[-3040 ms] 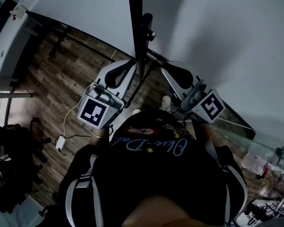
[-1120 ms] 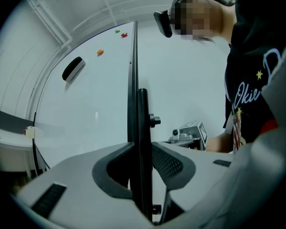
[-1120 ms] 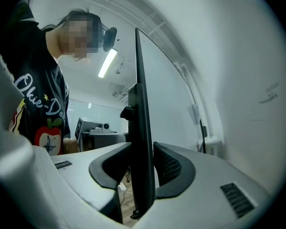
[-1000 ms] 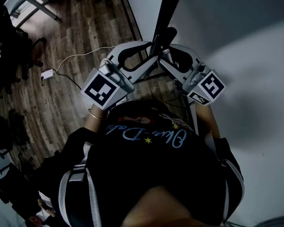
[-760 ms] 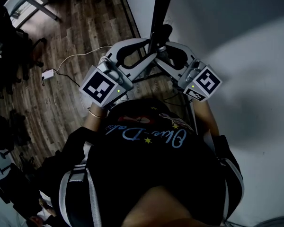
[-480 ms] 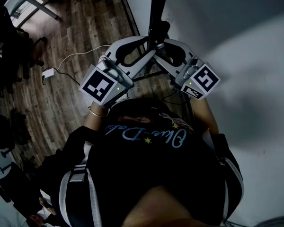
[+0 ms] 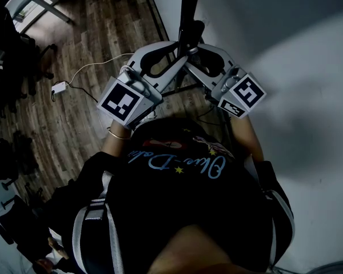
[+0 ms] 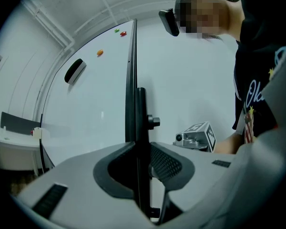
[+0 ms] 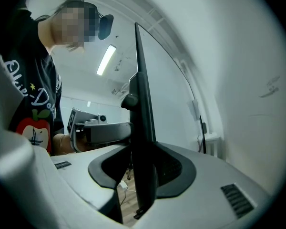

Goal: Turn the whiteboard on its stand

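The whiteboard (image 8: 95, 99) stands edge-on to me, its black side frame (image 8: 132, 80) rising past a black stand post (image 8: 141, 128) with a knob (image 8: 153, 122). An eraser (image 8: 75, 71) and small magnets (image 8: 120, 31) cling to its face. My left gripper (image 8: 142, 149) has just been closing, and the post is between its pads, which press on it. From the other side my right gripper (image 9: 143, 151) is shut on the same post (image 9: 142, 113). In the head view the left gripper (image 7: 172, 55) and the right gripper (image 7: 199, 55) meet in a V at the post (image 7: 190, 16).
A wooden floor (image 7: 91, 44) lies to the left, with a white cable and power adapter (image 7: 58, 88) on it. Dark chairs (image 7: 11, 56) and a table leg (image 7: 48, 7) stand further left. The person's black shirt (image 7: 177, 210) fills the bottom of the head view.
Both grippers have edged up the picture toward the post, and the left jaws have drawn in onto it. Since the oldest frame the head view has swung, so the post and floor sit differently.
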### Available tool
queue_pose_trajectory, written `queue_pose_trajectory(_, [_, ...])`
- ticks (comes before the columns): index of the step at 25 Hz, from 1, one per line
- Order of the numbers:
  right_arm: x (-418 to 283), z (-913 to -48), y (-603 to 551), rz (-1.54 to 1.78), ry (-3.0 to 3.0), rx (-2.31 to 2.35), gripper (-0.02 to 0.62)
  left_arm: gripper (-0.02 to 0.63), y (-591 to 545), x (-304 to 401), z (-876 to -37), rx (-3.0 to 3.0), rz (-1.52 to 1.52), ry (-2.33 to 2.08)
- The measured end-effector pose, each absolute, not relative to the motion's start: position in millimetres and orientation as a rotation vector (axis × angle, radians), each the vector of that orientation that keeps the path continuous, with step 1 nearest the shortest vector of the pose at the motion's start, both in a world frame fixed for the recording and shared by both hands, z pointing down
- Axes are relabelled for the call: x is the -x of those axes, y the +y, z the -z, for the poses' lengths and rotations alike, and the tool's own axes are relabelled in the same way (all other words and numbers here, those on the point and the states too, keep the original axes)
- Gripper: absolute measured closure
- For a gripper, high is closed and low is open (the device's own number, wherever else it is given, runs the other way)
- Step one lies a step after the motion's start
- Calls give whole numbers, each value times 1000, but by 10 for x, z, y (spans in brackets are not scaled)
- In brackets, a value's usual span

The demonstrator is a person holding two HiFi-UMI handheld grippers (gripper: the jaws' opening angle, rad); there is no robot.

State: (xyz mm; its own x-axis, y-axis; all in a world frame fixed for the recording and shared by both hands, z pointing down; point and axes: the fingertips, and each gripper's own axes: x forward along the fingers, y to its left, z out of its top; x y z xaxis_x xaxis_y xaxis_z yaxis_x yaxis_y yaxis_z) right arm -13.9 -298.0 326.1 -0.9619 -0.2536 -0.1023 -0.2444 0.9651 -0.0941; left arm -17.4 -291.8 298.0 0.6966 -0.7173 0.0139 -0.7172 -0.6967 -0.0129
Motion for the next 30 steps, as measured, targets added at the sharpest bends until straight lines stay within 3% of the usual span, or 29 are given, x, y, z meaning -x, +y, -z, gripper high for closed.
queue_pose_trajectory(30, [111,-3306,-2945,138,3005,410,439,503,-2877,145,-3014,2879,51,1259])
